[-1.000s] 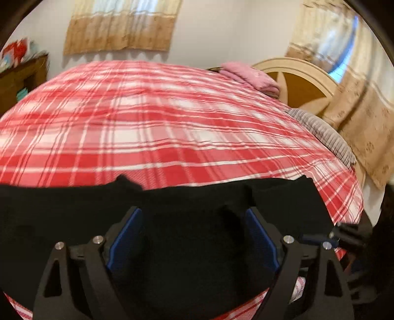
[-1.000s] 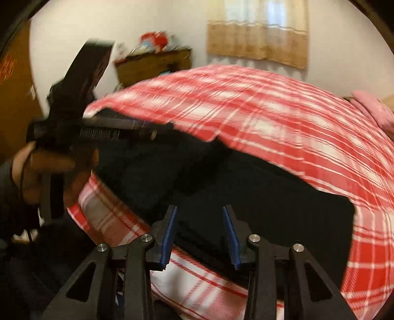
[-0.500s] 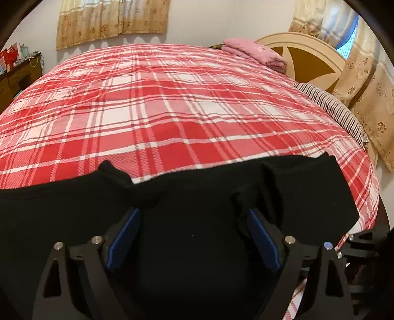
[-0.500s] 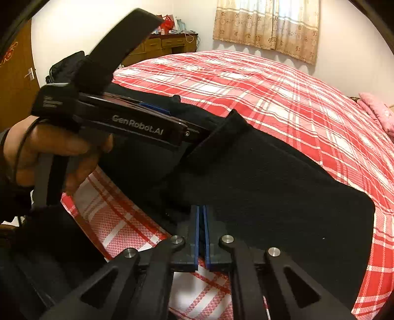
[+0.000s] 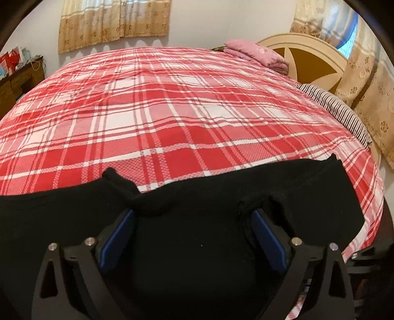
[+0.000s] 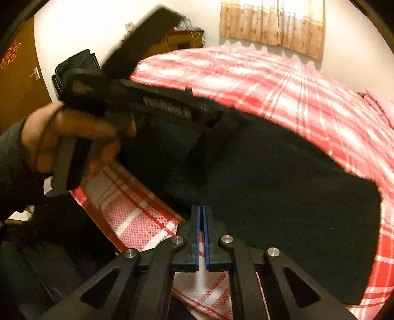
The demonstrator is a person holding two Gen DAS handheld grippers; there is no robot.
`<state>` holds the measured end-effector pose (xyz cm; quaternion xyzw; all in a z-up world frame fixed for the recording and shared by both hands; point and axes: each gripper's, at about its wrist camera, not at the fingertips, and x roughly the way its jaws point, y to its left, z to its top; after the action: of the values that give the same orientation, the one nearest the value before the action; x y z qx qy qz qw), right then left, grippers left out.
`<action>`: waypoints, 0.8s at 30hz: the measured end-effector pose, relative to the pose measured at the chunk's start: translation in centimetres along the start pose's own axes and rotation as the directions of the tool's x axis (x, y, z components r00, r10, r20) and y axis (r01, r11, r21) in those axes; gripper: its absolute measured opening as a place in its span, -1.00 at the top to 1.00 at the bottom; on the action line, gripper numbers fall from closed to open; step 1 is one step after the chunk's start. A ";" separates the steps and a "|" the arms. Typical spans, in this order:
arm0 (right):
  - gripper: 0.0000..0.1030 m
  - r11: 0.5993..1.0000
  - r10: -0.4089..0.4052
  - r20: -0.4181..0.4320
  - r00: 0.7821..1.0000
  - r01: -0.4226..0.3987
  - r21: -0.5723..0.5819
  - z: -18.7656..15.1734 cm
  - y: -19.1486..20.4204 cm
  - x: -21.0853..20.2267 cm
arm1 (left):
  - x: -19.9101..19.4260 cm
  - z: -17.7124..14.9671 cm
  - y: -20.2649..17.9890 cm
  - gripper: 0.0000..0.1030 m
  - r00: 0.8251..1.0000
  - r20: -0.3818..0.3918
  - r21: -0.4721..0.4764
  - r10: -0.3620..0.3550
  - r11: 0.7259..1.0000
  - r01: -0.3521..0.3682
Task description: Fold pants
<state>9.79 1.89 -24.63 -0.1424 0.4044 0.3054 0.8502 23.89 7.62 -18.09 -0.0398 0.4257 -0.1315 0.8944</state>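
Observation:
Black pants [image 5: 197, 221] lie along the near edge of the red plaid bed [image 5: 172, 110]. My left gripper [image 5: 192, 236] is open, with its blue pads wide apart over the pants fabric, and a small fold of cloth bunches at each fingertip. In the right wrist view the pants [image 6: 283, 184] spread to the right. My right gripper [image 6: 202, 214] is shut on the near edge of the pants. The left gripper [image 6: 138, 103], held by a hand, reaches over the pants' far left part.
A pink folded blanket [image 5: 256, 55] and a striped pillow [image 5: 337, 110] lie by the cream headboard [image 5: 307, 56] at the far right. A wooden dresser [image 5: 17, 81] stands at the left wall. Curtains [image 6: 270, 22] hang behind the bed.
My right gripper closed from open onto the pants' near edge. My left gripper stayed open and the view tilted down, so more of the bed shows. The pants' right end shifted.

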 end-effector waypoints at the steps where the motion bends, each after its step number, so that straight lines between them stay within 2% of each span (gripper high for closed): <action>1: 0.95 1.000 0.002 0.009 1.000 -0.002 0.005 0.0 -0.1 -0.2 | -0.4 0.0 0.2 -0.88 1.000 0.006 -0.013 -0.001 1.000 0.001; 3: 0.94 0.999 0.009 0.033 0.999 -0.010 0.033 0.3 -0.7 -0.7 | -1.6 0.0 0.4 -0.88 0.999 0.037 -0.033 0.013 0.999 -0.012; 5: 0.86 0.999 0.005 0.043 0.999 -0.007 0.045 0.5 -1.4 -1.3 | -3.1 -0.1 0.2 -0.88 0.997 0.076 -0.040 -0.003 0.999 0.006; 7: 0.34 0.997 -0.038 0.077 0.996 0.033 0.072 0.3 -2.9 -2.8 | -4.5 -0.2 -0.7 -0.88 0.994 0.105 -0.027 -0.026 0.999 0.029; 8: 0.27 0.995 -0.045 0.094 0.995 0.036 0.096 0.4 -3.9 -3.5 | -4.8 -0.2 -1.2 -0.88 0.994 0.107 -0.012 -0.037 0.999 0.038; 12: 0.24 0.962 -0.095 0.150 0.984 0.052 0.268 0.0 -9.5 -6.3 | -4.3 -0.5 -3.8 -0.95 0.994 0.088 0.056 -0.070 0.996 0.065; 15: 0.24 0.924 -0.100 0.136 0.986 0.041 0.381 -0.4 -13.3 -6.2 | -2.3 -0.9 -4.8 -0.95 0.999 0.044 0.076 -0.032 0.997 0.029; 17: 0.24 0.905 -0.132 0.072 0.989 0.091 0.415 -0.9 -15.0 -4.7 | -0.6 -1.0 -4.5 -0.95 0.999 0.019 0.072 0.041 0.997 -0.042; 18: 0.24 0.891 -0.147 0.068 0.987 0.102 0.443 -1.3 -15.9 -4.1 | 0.2 -1.0 -4.0 -0.95 0.997 -0.001 0.063 0.074 0.995 -0.074; 19: 0.24 0.881 -0.115 0.094 0.989 0.058 0.470 -1.6 -16.7 -3.9 | 0.6 -1.0 -3.5 -0.98 0.997 -0.006 0.051 0.073 0.996 -0.073; 21: 0.24 0.876 -0.094 0.118 0.989 0.025 0.481 -2.1 -17.0 -4.6 | 0.2 -1.1 -2.9 -0.99 0.997 0.014 0.043 0.072 0.996 -0.072; 24: 0.24 0.884 -0.146 0.130 0.981 0.071 0.463 -1.9 -16.2 -6.4 | -0.6 -1.2 -2.4 -0.99 0.997 0.024 0.031 0.074 0.997 -0.075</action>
<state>15.85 -14.17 -20.96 0.0638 0.3859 0.1643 0.9055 22.12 5.49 -18.00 -0.0112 0.4144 -0.1045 0.9040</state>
